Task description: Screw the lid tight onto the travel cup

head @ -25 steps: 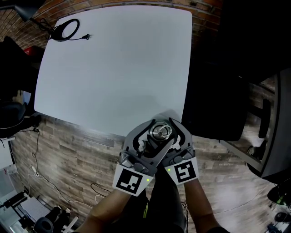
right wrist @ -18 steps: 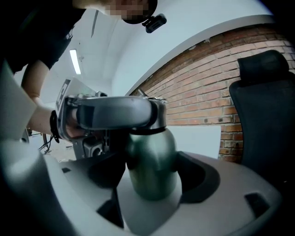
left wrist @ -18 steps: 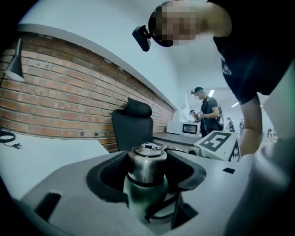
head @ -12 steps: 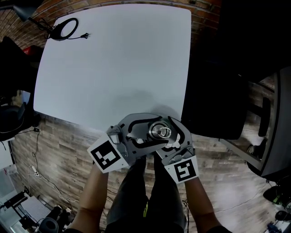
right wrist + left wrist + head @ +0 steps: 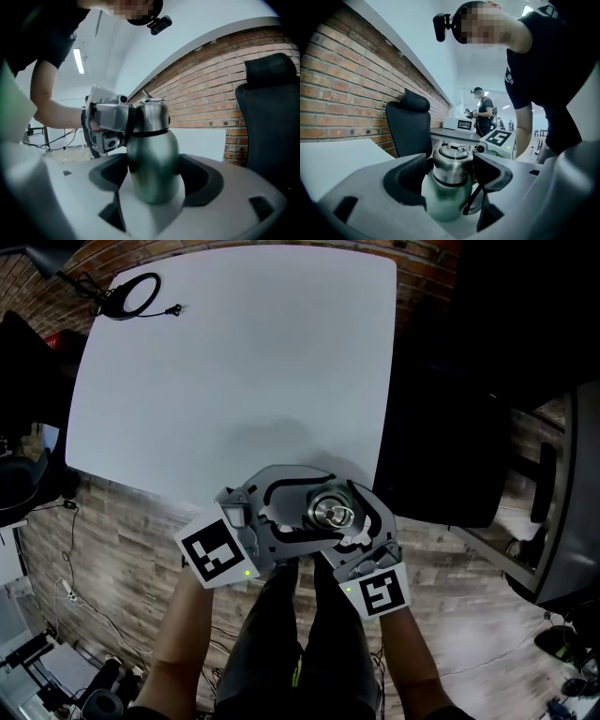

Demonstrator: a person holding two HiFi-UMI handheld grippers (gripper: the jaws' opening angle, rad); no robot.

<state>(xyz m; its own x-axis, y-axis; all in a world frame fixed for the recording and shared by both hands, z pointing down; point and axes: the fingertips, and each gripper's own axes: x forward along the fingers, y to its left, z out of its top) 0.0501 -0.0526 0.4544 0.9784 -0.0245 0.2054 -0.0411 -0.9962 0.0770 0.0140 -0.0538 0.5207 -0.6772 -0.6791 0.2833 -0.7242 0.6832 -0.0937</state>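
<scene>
The travel cup has a green body and a steel lid on top. I hold it upright in front of me, off the table's near edge. My right gripper is shut on the green body, its pads pressing both sides. My left gripper comes in from the left at lid height. Its jaws have just been opening and now stand wide around the lid, with a gap showing beside it. In the right gripper view the left gripper sits against the lid.
A white table lies ahead with a black ring lamp and cable at its far left corner. A black chair stands right of the table. Wood floor lies below me. Brick wall and people are behind.
My left gripper swung round the lid from beside the right gripper out to the left, its marker cube now at lower left. The cup and right gripper stayed still.
</scene>
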